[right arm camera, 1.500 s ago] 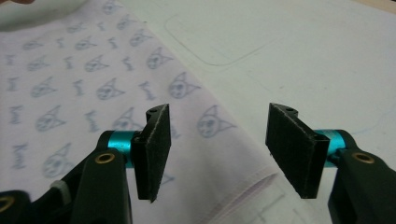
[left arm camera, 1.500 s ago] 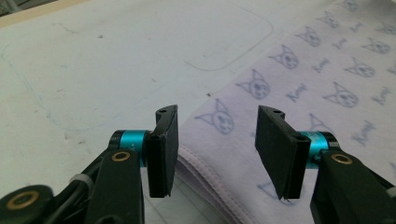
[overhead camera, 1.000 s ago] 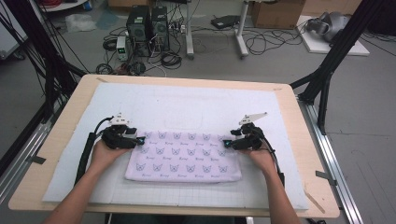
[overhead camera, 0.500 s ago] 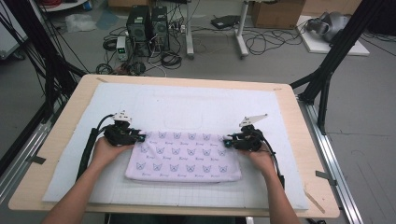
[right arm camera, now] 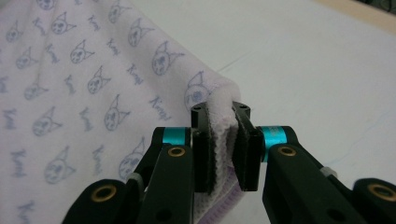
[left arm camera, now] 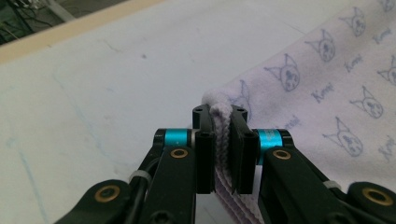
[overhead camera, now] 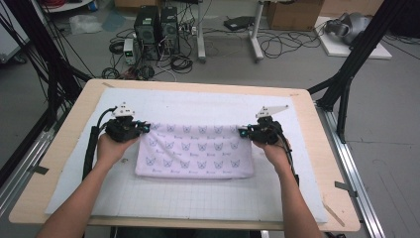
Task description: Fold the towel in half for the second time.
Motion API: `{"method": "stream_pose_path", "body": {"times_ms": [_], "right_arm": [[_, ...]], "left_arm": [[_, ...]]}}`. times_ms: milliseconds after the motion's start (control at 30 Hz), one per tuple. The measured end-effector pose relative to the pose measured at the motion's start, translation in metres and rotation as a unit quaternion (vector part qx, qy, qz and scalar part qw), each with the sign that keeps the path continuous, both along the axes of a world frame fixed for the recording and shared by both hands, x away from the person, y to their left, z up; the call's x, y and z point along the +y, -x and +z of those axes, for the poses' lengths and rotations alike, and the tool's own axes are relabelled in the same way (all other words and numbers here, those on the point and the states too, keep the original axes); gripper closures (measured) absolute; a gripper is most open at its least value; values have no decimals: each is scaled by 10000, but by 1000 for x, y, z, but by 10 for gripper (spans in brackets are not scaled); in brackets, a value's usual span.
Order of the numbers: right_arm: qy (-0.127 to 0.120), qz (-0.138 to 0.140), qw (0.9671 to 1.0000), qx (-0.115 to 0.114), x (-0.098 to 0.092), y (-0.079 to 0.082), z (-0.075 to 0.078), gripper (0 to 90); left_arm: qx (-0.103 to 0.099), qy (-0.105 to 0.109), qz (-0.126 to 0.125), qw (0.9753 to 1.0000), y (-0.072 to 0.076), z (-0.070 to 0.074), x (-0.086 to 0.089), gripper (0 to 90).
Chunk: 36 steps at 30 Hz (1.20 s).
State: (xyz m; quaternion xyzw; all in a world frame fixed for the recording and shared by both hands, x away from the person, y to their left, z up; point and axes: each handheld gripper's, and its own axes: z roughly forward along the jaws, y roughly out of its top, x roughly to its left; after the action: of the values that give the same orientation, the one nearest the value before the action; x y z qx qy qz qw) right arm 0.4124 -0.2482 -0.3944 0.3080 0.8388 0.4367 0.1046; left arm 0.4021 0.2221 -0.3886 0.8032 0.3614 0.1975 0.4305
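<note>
A pale lilac towel [overhead camera: 194,152] printed with small cat faces lies folded on the white mat [overhead camera: 198,106]. My left gripper [overhead camera: 144,127] is shut on the towel's far left corner; in the left gripper view the folded layers of the towel [left arm camera: 327,93] are pinched between the jaws of the left gripper [left arm camera: 222,140]. My right gripper [overhead camera: 242,132] is shut on the far right corner, and the right gripper view shows the towel [right arm camera: 84,93] bunched edge clamped in the right gripper [right arm camera: 225,144]. The far edge is stretched between both grippers and lifted a little.
The white gridded mat covers most of the wooden table [overhead camera: 327,163], with bare mat beyond and in front of the towel. A person's forearms come in from the near edge. Black frame posts [overhead camera: 346,79] stand at the table's sides, and computers and cables lie on the floor behind.
Both grippers have carried the towel's far edge away from the person, toward the back of the table. The towel now spans more of the mat front to back.
</note>
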Motion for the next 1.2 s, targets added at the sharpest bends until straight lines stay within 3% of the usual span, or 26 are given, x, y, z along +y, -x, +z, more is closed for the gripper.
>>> {"method": "stream_pose_path", "body": {"times_ms": [133,200,267,300,367,467,600,767,833,900,967,1067,1100,1200], "right_arm": [[-21,-178,9998,-66,3,-21,9,796],[20,-373,9993,-85,5,-32,8,751],[6,-580,9982,-135,5,-37,2,634],[-13,-600,9982,29,5,-40,-4,593],[105,-596,9976,348,4,-43,-15,524],[188,-564,9974,400,1,-35,-23,519],[352,-595,9974,208,1,-20,-21,507],[251,-341,9991,91,6,1,-15,558],[459,-317,9984,-17,11,7,-16,557],[341,-302,9990,27,12,11,-20,557],[386,-230,9990,38,13,14,-25,571],[589,-179,9977,300,13,19,-37,565],[605,-170,9969,481,12,19,-41,556],[594,-197,9973,382,10,26,-41,552]], "left_arm": [[-111,-79,142,9998,-23,12,-2,812],[-82,-203,379,9990,-35,11,-4,735],[-57,-222,533,9983,-39,7,-4,600],[34,-241,529,9983,-39,5,-3,560],[114,-257,472,9985,-35,-1,-1,512],[217,-211,281,9991,-23,-12,3,538],[261,-268,-31,9993,-3,-22,2,607],[288,-219,-344,9988,20,-33,-1,630],[367,-300,-409,9980,25,-37,-2,630],[391,-365,-441,9976,29,-41,-1,629],[433,-431,-467,9970,31,-45,0,629],[394,-440,-468,9972,34,-50,3,626],[394,-426,-463,9972,35,-50,4,626],[379,-465,-457,9972,38,-49,6,616]]}}
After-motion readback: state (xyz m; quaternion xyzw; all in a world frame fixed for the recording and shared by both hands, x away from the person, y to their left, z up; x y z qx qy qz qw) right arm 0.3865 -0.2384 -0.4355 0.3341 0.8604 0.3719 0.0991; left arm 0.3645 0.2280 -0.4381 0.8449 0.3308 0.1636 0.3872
